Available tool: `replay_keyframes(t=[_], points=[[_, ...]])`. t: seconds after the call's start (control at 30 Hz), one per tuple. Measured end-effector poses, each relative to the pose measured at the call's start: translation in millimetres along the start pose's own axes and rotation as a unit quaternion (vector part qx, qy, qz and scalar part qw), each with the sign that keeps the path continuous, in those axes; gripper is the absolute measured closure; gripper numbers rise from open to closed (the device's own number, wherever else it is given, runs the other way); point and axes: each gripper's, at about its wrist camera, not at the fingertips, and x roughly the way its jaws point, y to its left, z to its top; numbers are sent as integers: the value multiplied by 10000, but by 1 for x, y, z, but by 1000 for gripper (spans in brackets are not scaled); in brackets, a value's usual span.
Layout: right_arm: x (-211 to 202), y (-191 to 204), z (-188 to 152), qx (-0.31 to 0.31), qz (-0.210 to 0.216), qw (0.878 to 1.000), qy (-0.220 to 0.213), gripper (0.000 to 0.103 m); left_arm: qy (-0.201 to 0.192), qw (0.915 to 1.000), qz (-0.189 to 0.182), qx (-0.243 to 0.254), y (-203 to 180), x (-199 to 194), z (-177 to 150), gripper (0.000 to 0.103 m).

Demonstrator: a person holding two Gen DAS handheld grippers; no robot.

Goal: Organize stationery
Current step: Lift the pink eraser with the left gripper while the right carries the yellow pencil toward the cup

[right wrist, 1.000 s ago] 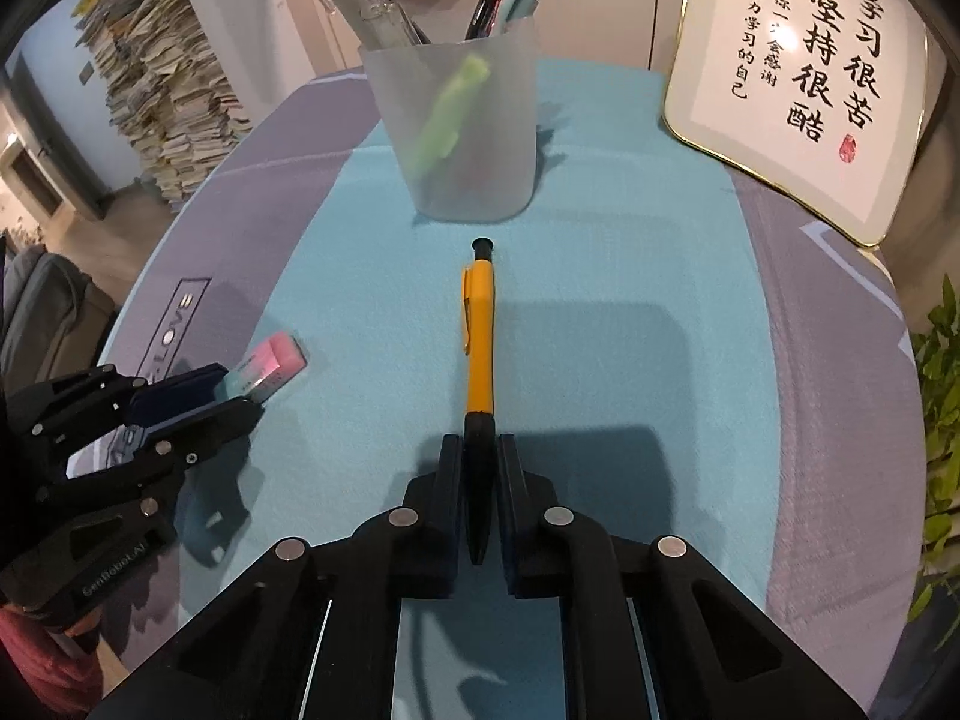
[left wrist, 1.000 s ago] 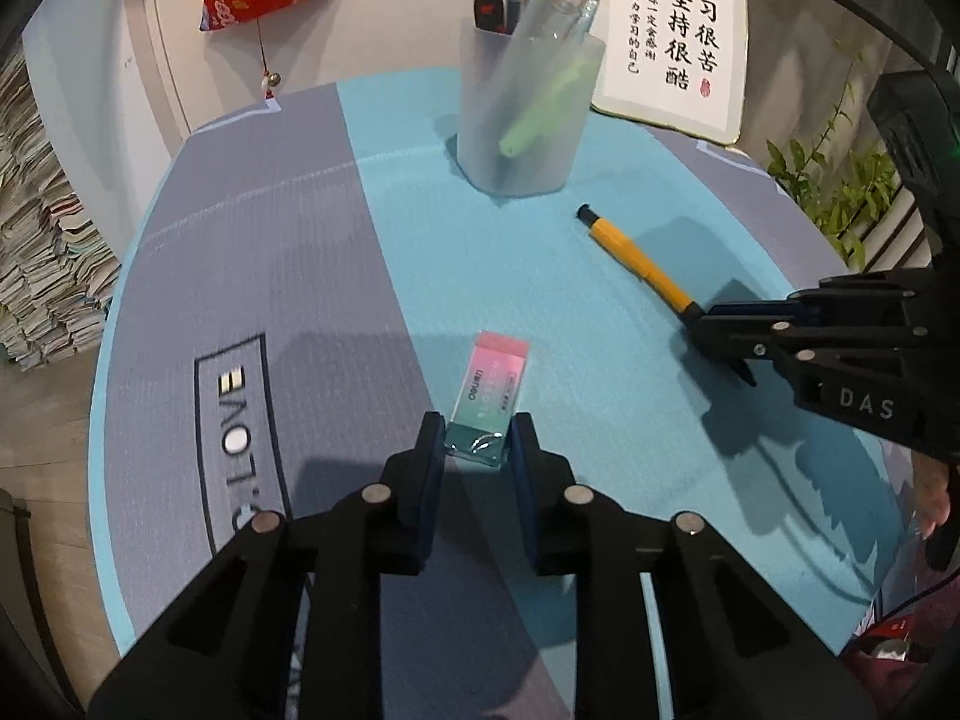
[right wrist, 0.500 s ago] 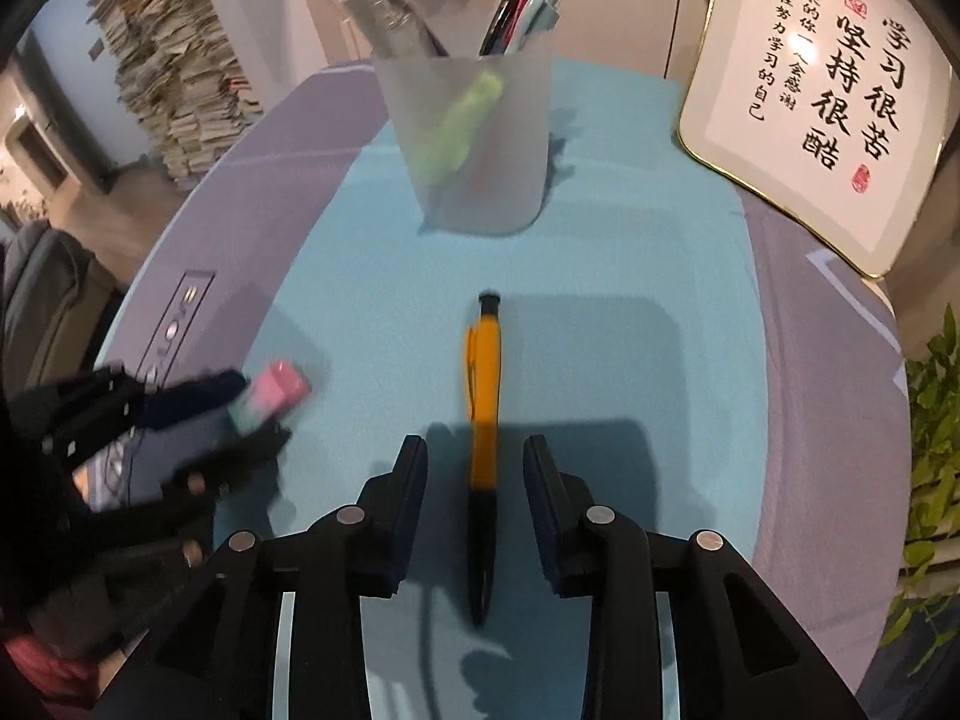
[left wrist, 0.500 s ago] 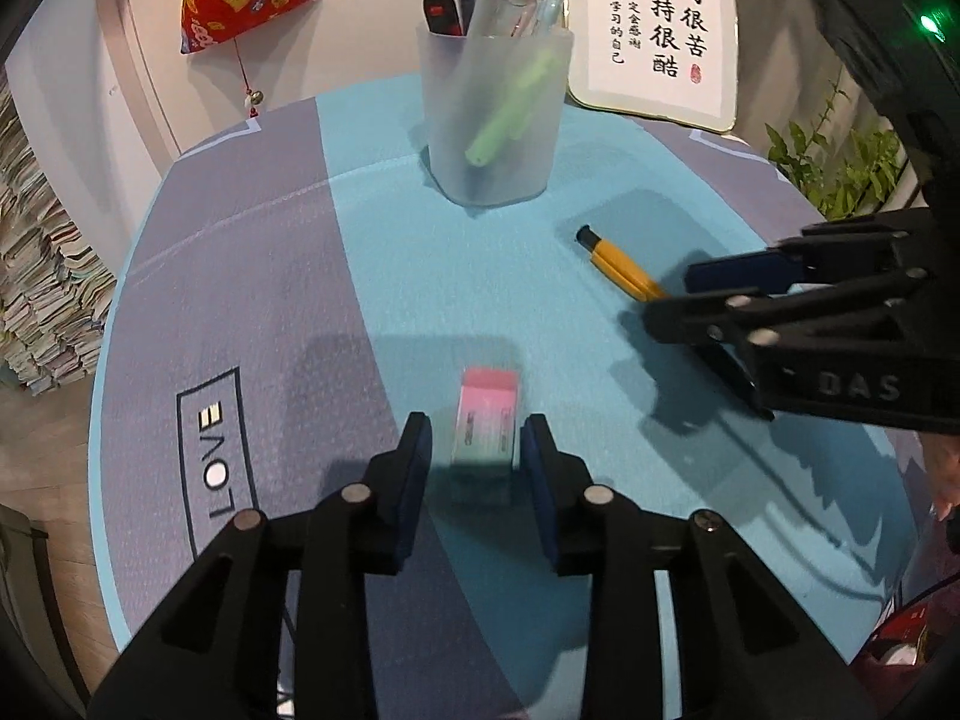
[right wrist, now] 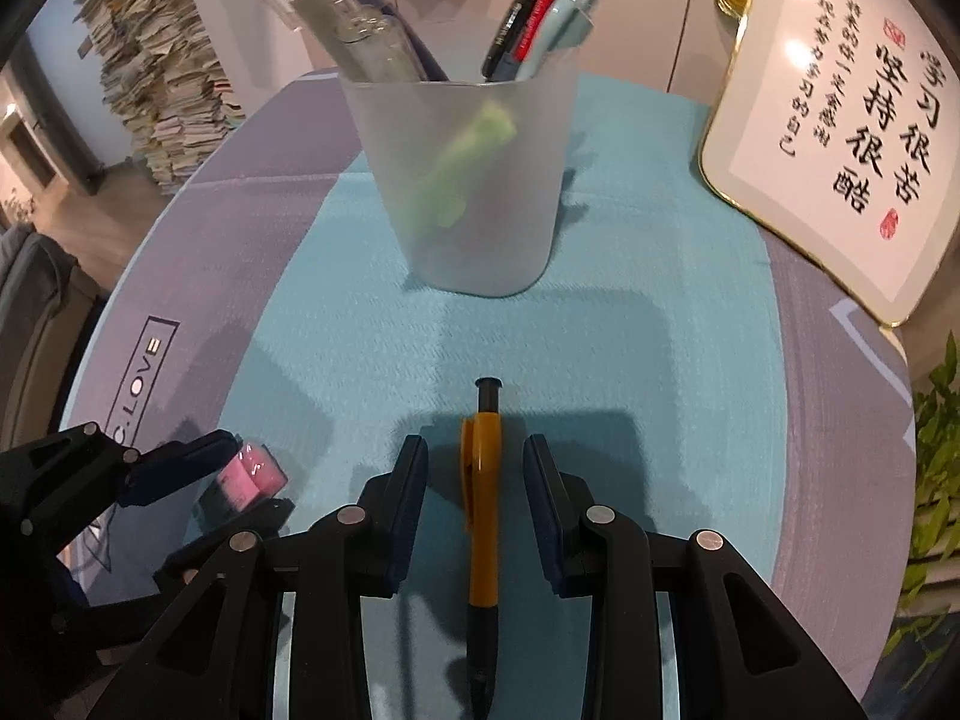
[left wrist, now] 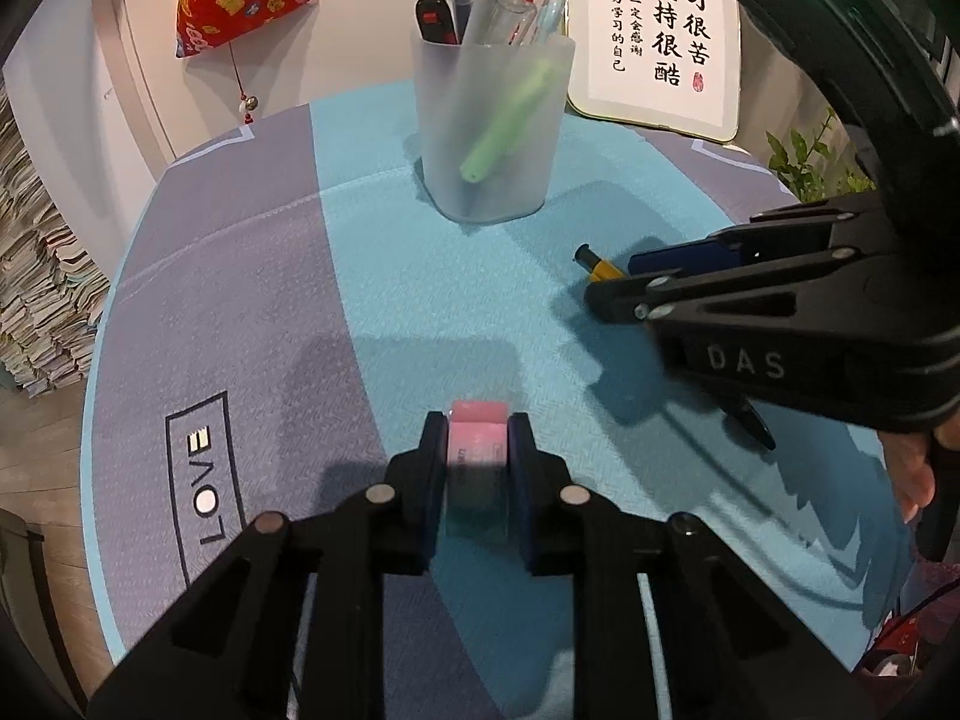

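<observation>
Round and covered in a grey-and-teal cloth, the table carries a frosted pen cup near its far edge, with a framed calligraphy board leaning behind it and stacks of paper off to the left.

From the left wrist camera, the left gripper reaches down over the near part of the cloth with a pink eraser between its fingers. The jaws are closing, and both pads look pressed against the eraser's long sides, though the lower end of the eraser is in shadow and I cannot say whether it is clear of the cloth. Gripping across the narrow width suits a small block that must be dropped into the cup. To the right, the other gripper hides most of an orange pen, leaving only its capped end showing.

From the right wrist camera, the right gripper straddles the orange pen, which lies flat on the teal cloth and points toward the pen cup. Its jaws are closing too, but a clear gap remains on each side of the barrel, so nothing is gripped yet. Lining the fingers up along the pen's length lets them pinch the barrel squarely. At lower left, the left gripper shows with the pink eraser.
</observation>
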Motion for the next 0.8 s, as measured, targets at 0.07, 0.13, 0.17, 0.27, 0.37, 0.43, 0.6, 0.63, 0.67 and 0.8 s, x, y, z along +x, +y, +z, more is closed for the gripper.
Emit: replay_keyframes(t=[0.07, 0.13, 0.17, 0.27, 0.37, 0.43, 0.6, 0.63, 0.67, 0.8], points=[[-3, -5, -3, 102, 94, 9999, 0, 88, 16, 10000, 3, -13, 0, -1, 0, 85], [-9, -10, -5, 238, 241, 9994, -63, 88, -28, 10000, 46, 5, -1, -3, 0, 85], [-14, -12, -6, 271, 259, 9992, -125, 88, -62, 10000, 51, 14, -2, -5, 0, 85], [-32, -17, -9, 339, 313, 9984, -321, 88, -191, 9998, 50, 12, -4, -14, 2, 85], [-53, -19, -11, 396, 405, 9968, -562, 88, -312, 9995, 76, 15, -5, -23, 4, 85], [-69, -20, -14, 413, 414, 9954, -753, 88, -378, 9993, 80, 1, -5, -28, 4, 85], [-98, -21, -18, 444, 463, 9917, -1111, 88, -509, 9986, 86, -64, -4, -38, 3, 85], [-101, -22, -18, 448, 467, 9913, -1146, 88, -538, 9985, 97, -73, -4, -41, 2, 85], [-105, -21, -18, 450, 476, 9906, -1199, 88, -556, 9984, 107, -78, -4, -42, 2, 85], [-115, -18, -19, 459, 500, 9887, -1337, 88, -644, 9978, 128, -93, -4, -48, 3, 85]])
